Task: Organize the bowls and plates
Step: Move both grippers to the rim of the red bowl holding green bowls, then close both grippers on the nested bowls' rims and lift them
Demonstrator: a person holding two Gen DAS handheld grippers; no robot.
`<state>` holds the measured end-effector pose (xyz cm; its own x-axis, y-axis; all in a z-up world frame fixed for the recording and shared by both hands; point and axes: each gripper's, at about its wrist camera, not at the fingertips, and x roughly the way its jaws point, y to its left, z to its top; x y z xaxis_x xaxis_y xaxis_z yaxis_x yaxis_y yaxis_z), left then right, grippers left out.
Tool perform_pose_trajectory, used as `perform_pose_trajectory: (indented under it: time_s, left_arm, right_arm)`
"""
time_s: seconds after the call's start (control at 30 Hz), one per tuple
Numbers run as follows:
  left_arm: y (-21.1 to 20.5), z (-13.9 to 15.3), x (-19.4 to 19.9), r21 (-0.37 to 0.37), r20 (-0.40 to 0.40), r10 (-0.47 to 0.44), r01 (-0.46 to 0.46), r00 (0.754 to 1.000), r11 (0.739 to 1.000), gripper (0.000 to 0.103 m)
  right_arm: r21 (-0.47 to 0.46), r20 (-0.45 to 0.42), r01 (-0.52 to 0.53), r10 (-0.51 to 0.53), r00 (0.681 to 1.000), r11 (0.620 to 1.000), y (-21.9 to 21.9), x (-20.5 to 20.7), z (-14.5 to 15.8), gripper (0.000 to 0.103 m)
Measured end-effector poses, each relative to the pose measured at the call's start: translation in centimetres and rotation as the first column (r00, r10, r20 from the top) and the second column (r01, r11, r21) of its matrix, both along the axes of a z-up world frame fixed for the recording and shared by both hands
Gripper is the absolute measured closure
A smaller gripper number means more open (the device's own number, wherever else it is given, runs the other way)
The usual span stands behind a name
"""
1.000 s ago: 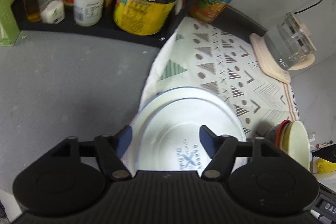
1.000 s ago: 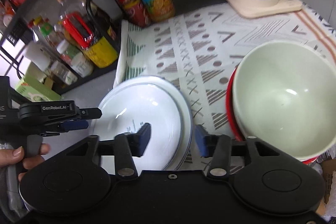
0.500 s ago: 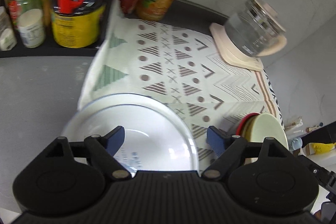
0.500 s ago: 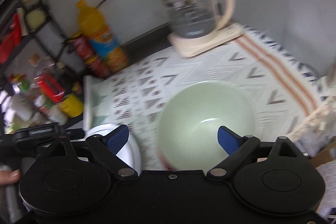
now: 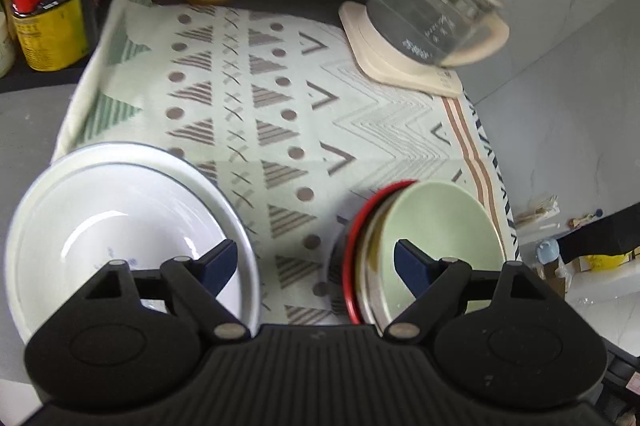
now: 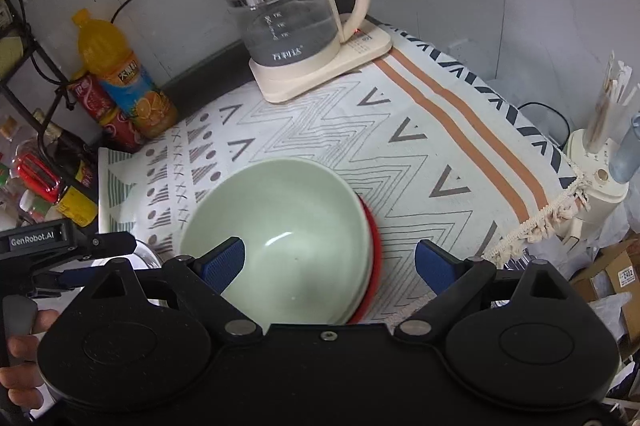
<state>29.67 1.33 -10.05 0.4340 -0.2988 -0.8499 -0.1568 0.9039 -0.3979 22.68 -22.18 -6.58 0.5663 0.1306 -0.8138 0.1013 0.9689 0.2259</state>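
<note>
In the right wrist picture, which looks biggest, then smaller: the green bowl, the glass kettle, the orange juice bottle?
1. green bowl, though it is nearest the camera
2. glass kettle, farther back, so unsure
3. orange juice bottle

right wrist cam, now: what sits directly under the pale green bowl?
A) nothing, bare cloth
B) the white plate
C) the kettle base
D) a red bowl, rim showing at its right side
D: a red bowl peeks out as a crescent along the right edge of the pale green bowl, which is nested in it on the patterned cloth.
</note>
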Motion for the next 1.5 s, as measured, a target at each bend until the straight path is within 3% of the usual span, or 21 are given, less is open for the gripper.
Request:
perform_pose_trajectory:
  time_s: [0.27, 0.53, 0.67, 0.87, 1.0, 1.1, 1.5]
  left_arm:
    - [-2.3, -1.2, -0.2, -0.01, -0.016, 0.04, -0.04, 0.999, 0.999, 0.019]
    - [-4.0, -3.2, -0.1, -0.029, -0.058, 0.057, -0.059, 0.997, 0.998, 0.025]
    - [-4.7, -4.0, -0.2, -0.032, -0.069, 0.077, -0.079, 0.995, 0.996, 0.038]
    - [-4.8, -5.7, -0.1, -0.048, -0.118, 0.127, -0.133, 0.985, 0.99, 0.064]
    - [-4.6, -6.2, 0.1, -0.06, -0.13, 0.146, -0.155, 0.981, 0.986, 0.073]
    - [-4.8, -6.0, 0.1, -0.045, -0.12, 0.144, -0.15, 0.982, 0.988, 0.073]
    - [-4.9, -4.3, -0.1, -0.037, -0.062, 0.113, -0.116, 0.992, 0.993, 0.072]
  right_arm:
    - [0.042, -0.055, -0.024, 0.026, 0.998, 0.999, -1.7, 0.8, -1.9, 0.017]
    - [0.078, -0.104, -0.047, 0.055, 0.993, 0.996, -3.0, 1.7, -3.5, 0.032]
    - [0.152, -0.152, -0.024, 0.047, 0.987, 0.988, -3.6, 2.4, -4.5, 0.042]
    - [0.136, -0.189, -0.066, 0.091, 0.978, 0.989, -3.2, 3.4, -5.8, 0.054]
    - [0.138, -0.217, -0.084, 0.112, 0.97, 0.987, -3.2, 4.1, -6.8, 0.06]
    - [0.142, -0.208, -0.123, 0.151, 0.966, 0.982, -2.8, 4.4, -7.2, 0.075]
    - [0.114, -0.179, -0.143, 0.162, 0.97, 0.983, -2.2, 4.5, -6.2, 0.076]
